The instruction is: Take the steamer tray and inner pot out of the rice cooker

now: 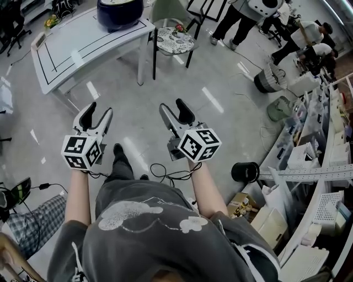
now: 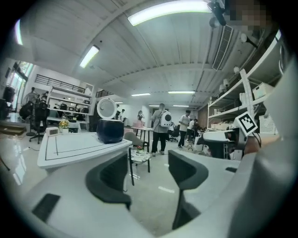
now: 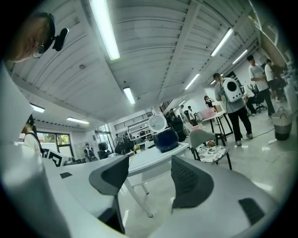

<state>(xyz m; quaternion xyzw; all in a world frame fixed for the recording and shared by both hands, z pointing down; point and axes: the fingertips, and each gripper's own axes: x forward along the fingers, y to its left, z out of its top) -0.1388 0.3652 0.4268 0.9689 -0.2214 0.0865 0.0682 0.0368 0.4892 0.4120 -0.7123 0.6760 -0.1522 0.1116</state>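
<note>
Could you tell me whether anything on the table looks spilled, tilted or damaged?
Nothing stands out: the dark blue rice cooker stands upright, its round lid raised, on the white rectangular table, with no spill visible.

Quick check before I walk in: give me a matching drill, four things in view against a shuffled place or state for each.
1. rice cooker
2. chair
3. left gripper
4. black cylinder

A. on the floor, far right
B. on the white table
C. jaws apart, nothing between them
D. beside the table, patterned seat

Pairs: 1-B, 2-D, 3-C, 4-A
</note>
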